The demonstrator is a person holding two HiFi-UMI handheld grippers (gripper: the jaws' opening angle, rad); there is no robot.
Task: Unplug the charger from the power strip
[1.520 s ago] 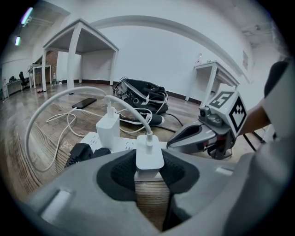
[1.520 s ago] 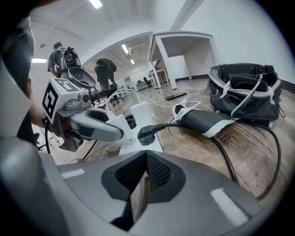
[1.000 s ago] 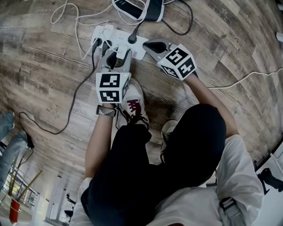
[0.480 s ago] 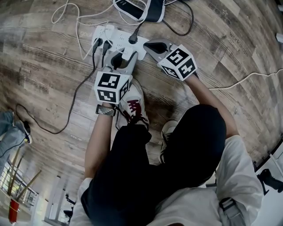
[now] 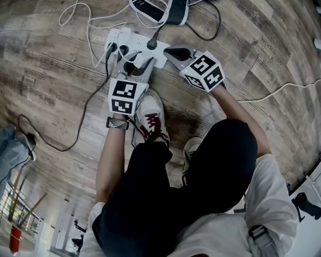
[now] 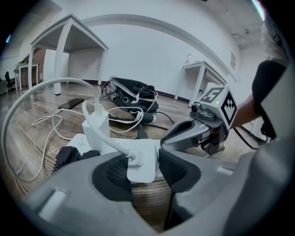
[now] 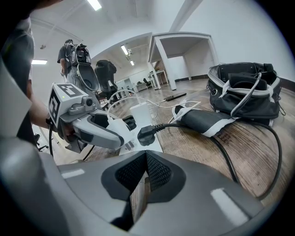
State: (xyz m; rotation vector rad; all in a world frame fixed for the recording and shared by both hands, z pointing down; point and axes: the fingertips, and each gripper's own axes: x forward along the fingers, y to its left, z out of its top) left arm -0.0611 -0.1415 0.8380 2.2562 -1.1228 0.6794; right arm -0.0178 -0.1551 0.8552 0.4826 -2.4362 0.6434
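Observation:
A white power strip [image 5: 125,39] lies on the wood floor with black plugs [image 5: 150,44] and a tall white adapter [image 6: 97,131] in it. My left gripper [image 5: 134,62] holds a small white charger [image 6: 144,168] by its sides at the strip's near edge. Its jaws are opening while both pads still touch the charger. The charger's white cable [image 6: 55,87] loops up and away to the left. My right gripper [image 5: 169,50] is shut and empty, its tip at the strip's right end beside the black plug [image 7: 146,136]. The left gripper [image 7: 108,133] also shows in the right gripper view.
A black bag with white straps [image 5: 160,10] lies just beyond the strip. Loose cables [image 5: 85,108] run over the floor left and right. The person's shoes [image 5: 150,118] sit right behind the grippers. White tables [image 6: 69,50] and a phone [image 6: 71,103] are farther off.
The left gripper has tilted a little and edged toward the strip, with the charger still between its jaws. The right gripper has not moved. A bystander's legs at the left edge shifted.

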